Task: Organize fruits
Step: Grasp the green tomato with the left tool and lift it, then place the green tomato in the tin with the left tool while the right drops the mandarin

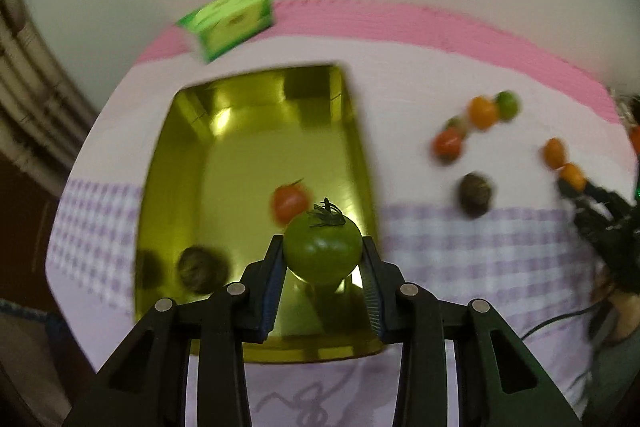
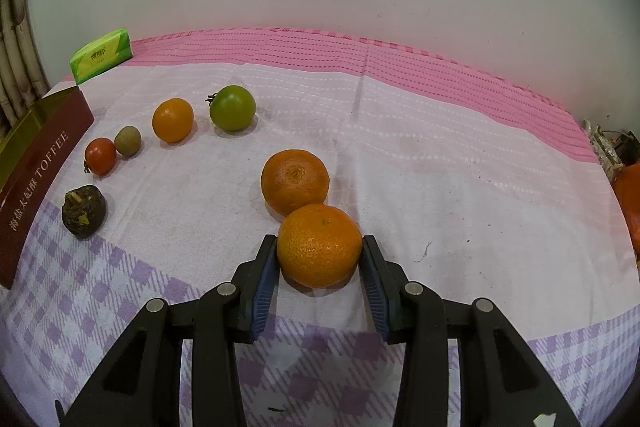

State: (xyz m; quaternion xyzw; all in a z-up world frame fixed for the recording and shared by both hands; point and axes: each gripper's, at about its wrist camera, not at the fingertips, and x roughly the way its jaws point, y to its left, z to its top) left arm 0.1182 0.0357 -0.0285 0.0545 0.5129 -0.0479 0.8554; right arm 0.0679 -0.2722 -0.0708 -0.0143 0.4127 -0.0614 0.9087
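A cloth-covered table carries a gold tray and green packet at far left, two touching oranges near centre, with tomatoes and small fruits between.

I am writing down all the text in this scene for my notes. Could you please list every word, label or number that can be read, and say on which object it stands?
"TOFFEE": white letters on the dark red side of the box, right wrist view.
A column of white Chinese characters stands beside it on the same box; too small to read surely.
Green tissue pack: a small printed logo, too blurred to read in both views.
No numbers are visible.
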